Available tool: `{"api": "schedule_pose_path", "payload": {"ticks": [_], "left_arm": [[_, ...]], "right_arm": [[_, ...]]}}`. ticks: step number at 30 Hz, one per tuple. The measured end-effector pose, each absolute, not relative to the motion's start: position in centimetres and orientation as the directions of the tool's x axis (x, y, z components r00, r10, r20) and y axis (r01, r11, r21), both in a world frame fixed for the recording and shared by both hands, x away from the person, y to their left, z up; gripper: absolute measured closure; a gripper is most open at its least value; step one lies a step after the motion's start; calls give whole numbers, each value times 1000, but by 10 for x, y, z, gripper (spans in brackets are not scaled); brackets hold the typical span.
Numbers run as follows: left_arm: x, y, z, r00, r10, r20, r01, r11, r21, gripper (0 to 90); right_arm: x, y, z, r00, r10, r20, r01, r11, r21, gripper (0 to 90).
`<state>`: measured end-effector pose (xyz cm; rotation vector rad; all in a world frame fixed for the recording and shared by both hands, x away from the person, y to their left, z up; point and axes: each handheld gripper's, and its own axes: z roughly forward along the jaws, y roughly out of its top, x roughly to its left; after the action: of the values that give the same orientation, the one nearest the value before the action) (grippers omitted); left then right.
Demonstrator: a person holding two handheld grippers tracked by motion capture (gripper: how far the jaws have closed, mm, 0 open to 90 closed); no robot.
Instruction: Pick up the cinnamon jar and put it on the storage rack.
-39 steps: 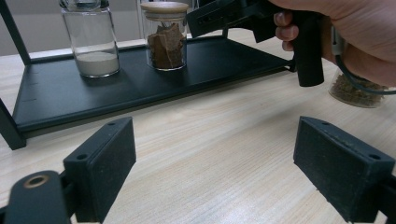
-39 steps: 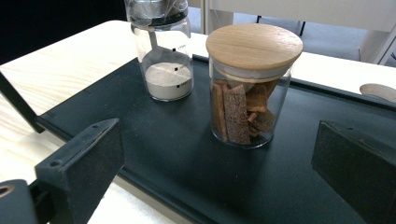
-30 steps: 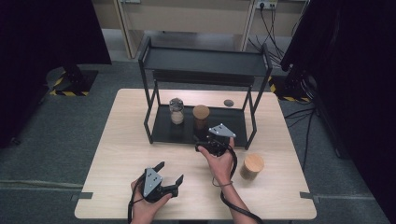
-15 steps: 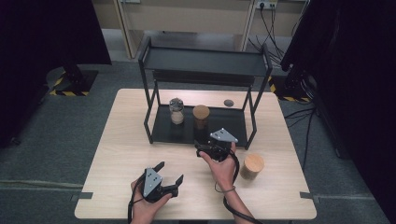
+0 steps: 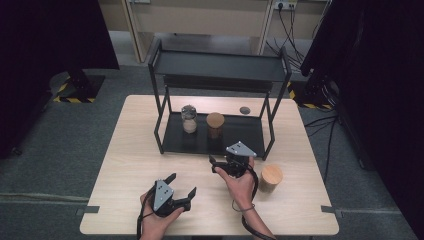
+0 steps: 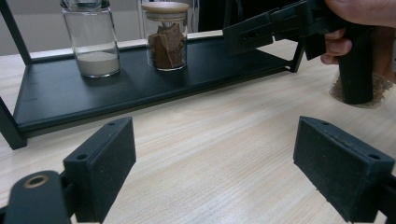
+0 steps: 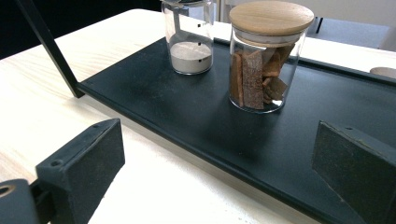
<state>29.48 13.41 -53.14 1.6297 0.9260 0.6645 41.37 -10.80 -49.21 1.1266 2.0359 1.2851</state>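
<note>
I am drawing the right hand-held gripper (image 5: 218, 166) back from the black shelf rack (image 5: 260, 135) toward me, its jaws gaping wide and empty; compared with a second ago it is sitting lower on the worktop (image 5: 130, 150), just off the rack's front edge. The wood-lidded jar of brown pieces (image 7: 264, 56) is standing upright on the rack's bottom tray beside the powder jar (image 7: 190, 39), so I judge that placement finished. My left hand-held gripper (image 5: 181, 187) is resting open near me, holding nothing.
</note>
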Motion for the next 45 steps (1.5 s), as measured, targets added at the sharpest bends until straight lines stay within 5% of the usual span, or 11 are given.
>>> {"api": "schedule_pose_path", "payload": {"ticks": [45], "left_arm": [[295,134,-531,535,844,-43,232,-98,968,127]], "right_arm": [[366,-125,-504,-605,796,6,376,279,884,31]]}}
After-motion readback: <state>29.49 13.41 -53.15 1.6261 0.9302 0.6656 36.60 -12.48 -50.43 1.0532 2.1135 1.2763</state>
